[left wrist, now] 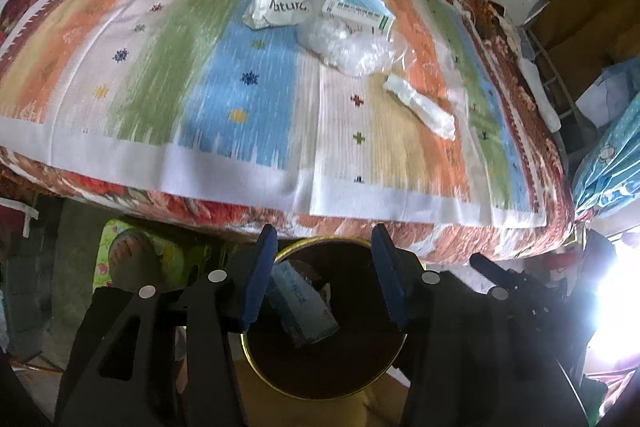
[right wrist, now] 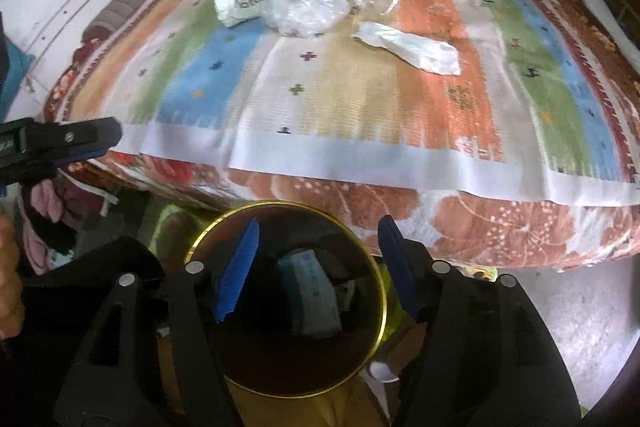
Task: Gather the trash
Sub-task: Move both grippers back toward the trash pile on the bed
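Bed cover (left wrist: 240, 107): orange, green, blue, beige stripes, small cross motifs, white border. Quilt (right wrist: 480, 227) beneath: rust floral. Bin (right wrist: 362, 239): gold rim. Fingers (left wrist: 258, 279): blue

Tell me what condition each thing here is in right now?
Bin: upright, open, a box lying inside.
Box in bin: tilted, resting at the bottom.
White bag: crumpled, on the bed.
Clear plastic: scrunched, on the bed.
Paper wad: crushed, lying alone.
Left hand-held gripper: open, empty.
Right hand-held gripper: open, empty.

"Natura", partly legible, on crumpled white wrapper (left wrist: 280, 1)
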